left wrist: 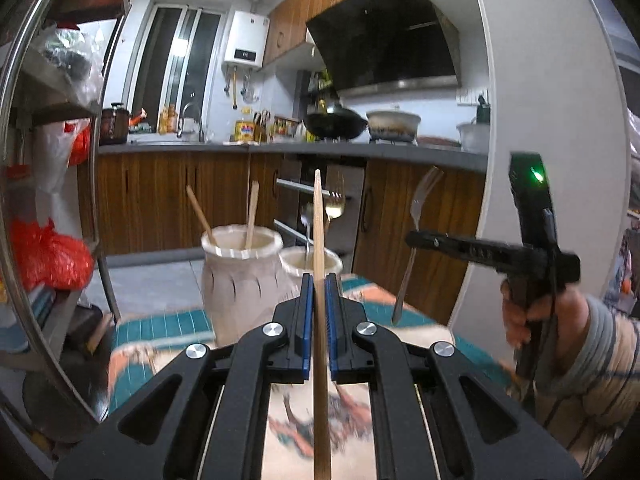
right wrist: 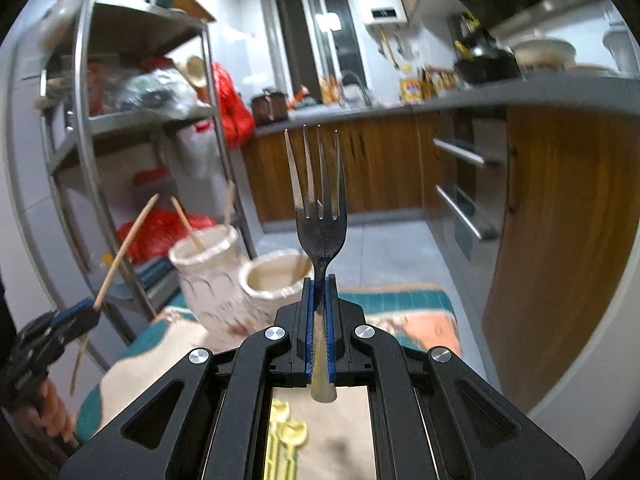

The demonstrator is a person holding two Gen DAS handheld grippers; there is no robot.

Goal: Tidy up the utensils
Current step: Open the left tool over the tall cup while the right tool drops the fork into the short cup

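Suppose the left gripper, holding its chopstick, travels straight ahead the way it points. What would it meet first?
Probably the nearer cream holder: it sits just past the left gripper and its chopstick. The taller holder stands left of that line. Depth is hard to judge.
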